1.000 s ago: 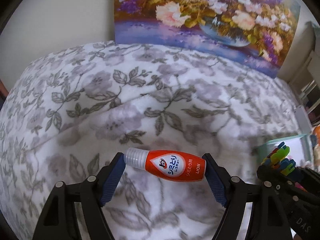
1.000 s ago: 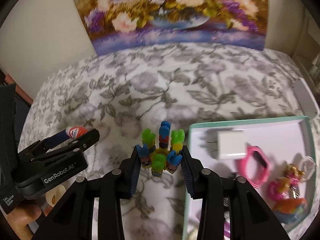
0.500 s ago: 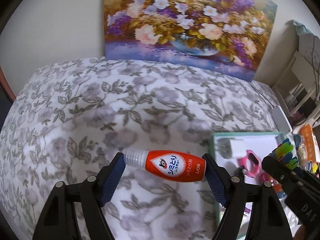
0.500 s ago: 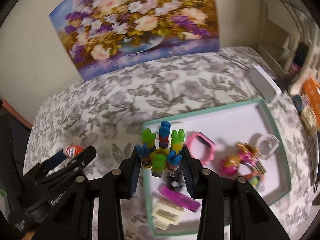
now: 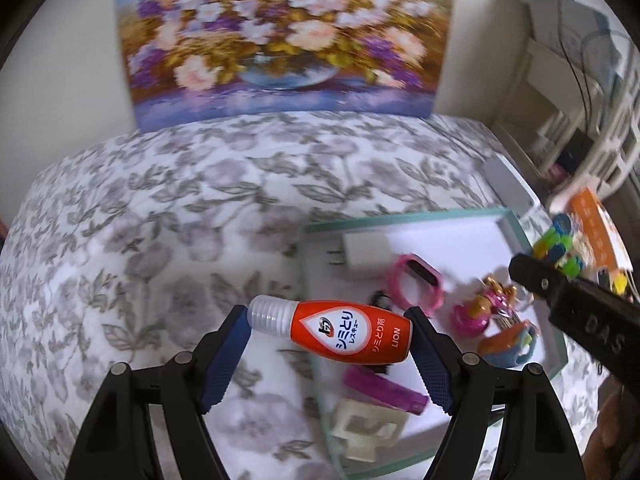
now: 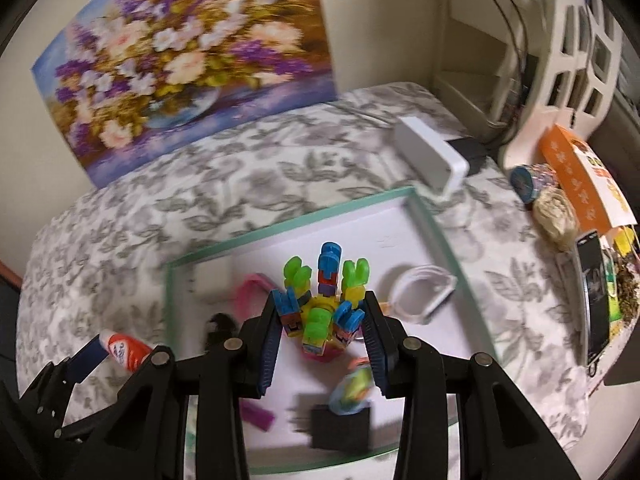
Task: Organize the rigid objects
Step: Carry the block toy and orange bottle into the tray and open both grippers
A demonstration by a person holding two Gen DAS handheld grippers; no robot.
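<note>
Left wrist view: the left gripper (image 5: 328, 344) is clenched end to end on an orange bottle (image 5: 340, 330), white cap on one pad, base on the other, held in the air just over the near-left edge of the tray (image 5: 532, 232). The right gripper (image 6: 322, 332) grasps a bunch of coloured toy blocks (image 6: 320, 300) between its blue pads and hangs above the middle of that tray.

From where I stand, the sorting looks well under way. Lying in the tray are a white charger (image 5: 366, 254), a pink watch band (image 5: 416, 284), a small pink figure (image 5: 480, 308), a purple bar (image 5: 384, 390), a cream clip (image 5: 366, 432), a white ring-shaped piece (image 6: 420, 292) and a black block (image 6: 340, 426). The flowered cloth (image 5: 160, 240) around the tray shows nothing loose in either view.

So I'd judge that what remains is mostly these two held things: the blocks need setting down in the bare patch at the tray's far side, and the bottle needs carrying a little further in over the rim before it is let go. The clutter past the right edge of the cloth may or may not belong to the job; I can't tell.
</note>
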